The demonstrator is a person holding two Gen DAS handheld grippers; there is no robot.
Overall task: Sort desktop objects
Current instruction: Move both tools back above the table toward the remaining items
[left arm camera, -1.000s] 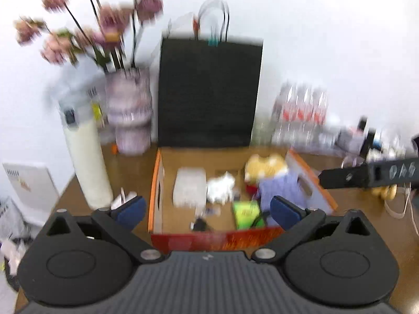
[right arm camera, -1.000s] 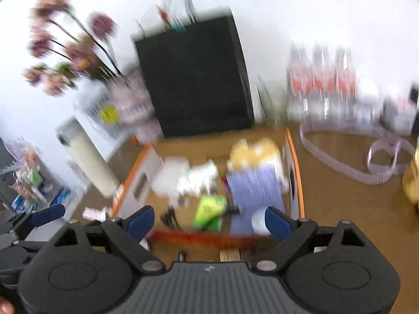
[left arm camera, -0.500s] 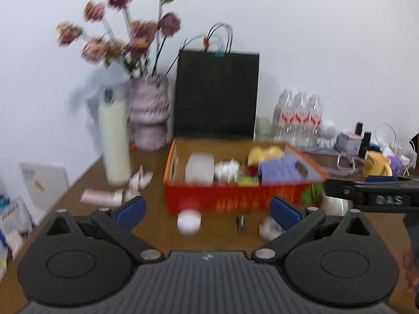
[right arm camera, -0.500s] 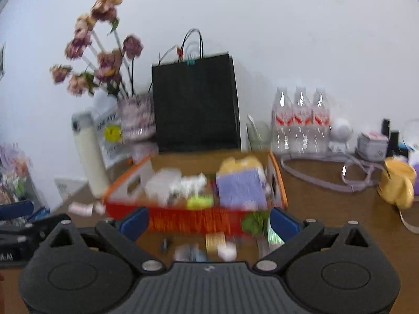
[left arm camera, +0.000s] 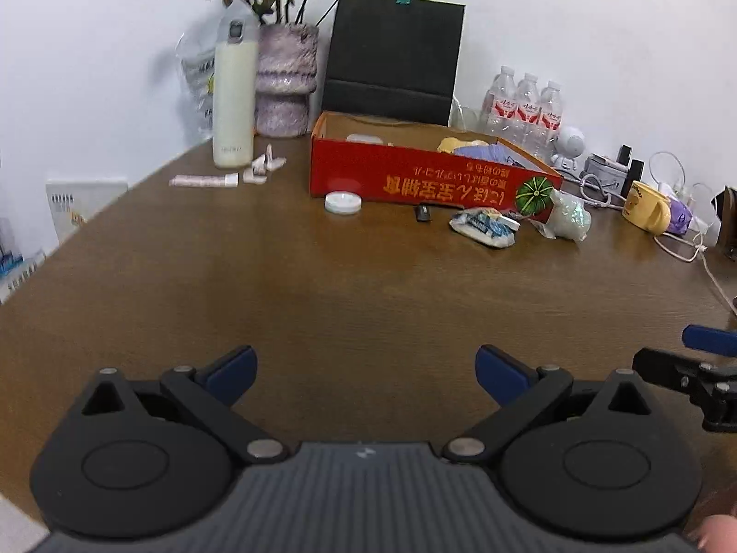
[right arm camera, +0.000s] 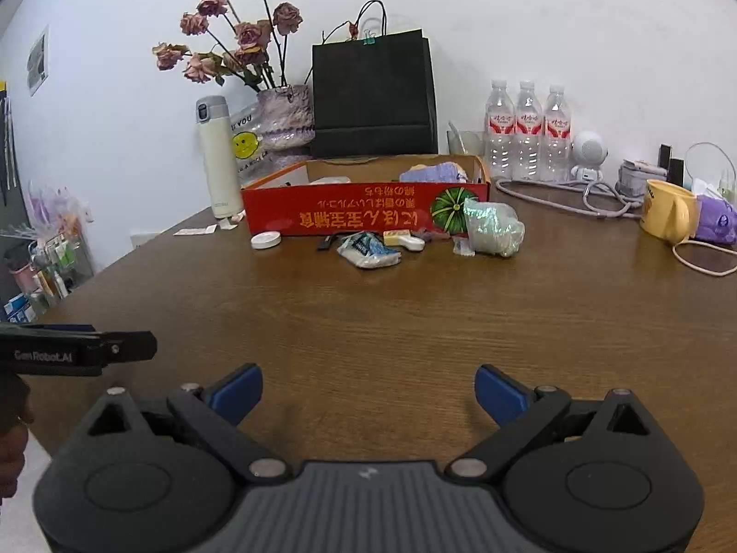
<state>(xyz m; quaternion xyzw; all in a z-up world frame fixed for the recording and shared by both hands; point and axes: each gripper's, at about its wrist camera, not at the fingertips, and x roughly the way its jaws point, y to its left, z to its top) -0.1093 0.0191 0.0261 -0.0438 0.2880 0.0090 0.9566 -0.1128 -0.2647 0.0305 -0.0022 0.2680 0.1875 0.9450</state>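
Observation:
A red cardboard box (left arm camera: 414, 184) (right arm camera: 350, 216) stands at the far middle of the brown table and holds several items. In front of it lie a white round lid (left arm camera: 342, 202) (right arm camera: 266, 240), a small black clip (left arm camera: 423, 212) (right arm camera: 324, 243), a white-blue packet (left arm camera: 483, 228) (right arm camera: 368, 251) and a crinkled iridescent bag (left arm camera: 569, 217) (right arm camera: 493, 228). My left gripper (left arm camera: 364, 371) is open and empty, low over the near table. My right gripper (right arm camera: 368, 389) is open and empty, also near the front edge, and shows at the right of the left wrist view (left arm camera: 691, 368).
A white flask (left arm camera: 234, 92), a vase with dried flowers (left arm camera: 285, 78), a black paper bag (left arm camera: 391, 60) and water bottles (left arm camera: 525, 110) stand behind the box. A yellow mug (right arm camera: 668, 214), cables and small gadgets lie at the right. Paper scraps (left arm camera: 202, 180) lie left.
Both grippers have pulled back from above the box to low over the near table. The box now stands far ahead.

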